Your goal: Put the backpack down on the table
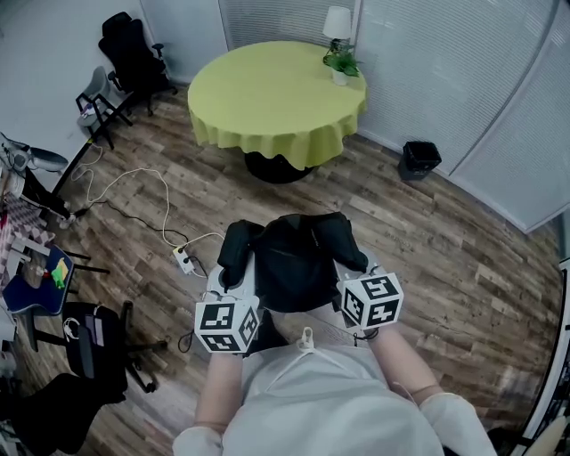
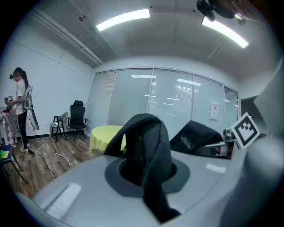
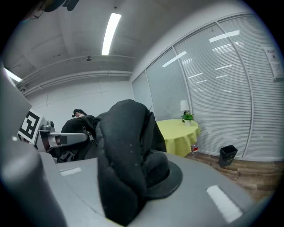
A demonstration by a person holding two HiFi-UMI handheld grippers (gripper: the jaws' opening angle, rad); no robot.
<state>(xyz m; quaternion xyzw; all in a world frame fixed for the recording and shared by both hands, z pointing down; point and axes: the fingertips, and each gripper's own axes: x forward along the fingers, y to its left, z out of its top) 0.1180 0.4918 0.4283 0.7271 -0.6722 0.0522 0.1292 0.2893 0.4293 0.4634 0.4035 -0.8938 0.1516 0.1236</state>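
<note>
Left gripper [image 1: 230, 283]: jaws closed tight on the left padded black strap [image 2: 148, 155], which loops up over them and hangs down the near side.
Right gripper [image 1: 356, 272]: clamped the same way on the right padded black strap [image 3: 122, 162], bunched thick between its jaws.
Black fabric backpack [image 1: 294, 263]: hangs between the two grippers, close to the person's body and above the wooden floor. One gripper on each strap likely keeps it level and stops it swinging.
Floor ahead: a white cable and power strip [image 1: 183, 258] lie left of the path, and a small black bin [image 1: 419, 158] stands off to the right.
Round table under a yellow-green cloth [image 1: 267, 93]: well apart from the backpack, so the task is not yet done. Its near side is bare; a potted green plant [image 1: 341, 64] and a white lamp [image 1: 337, 22] sit at the far right edge.
Head view only: the gap between backpack and table.
Gripper views only: the actual bite on each strap; the left one also shows a person [image 2: 20, 106] standing by the far wall.
</note>
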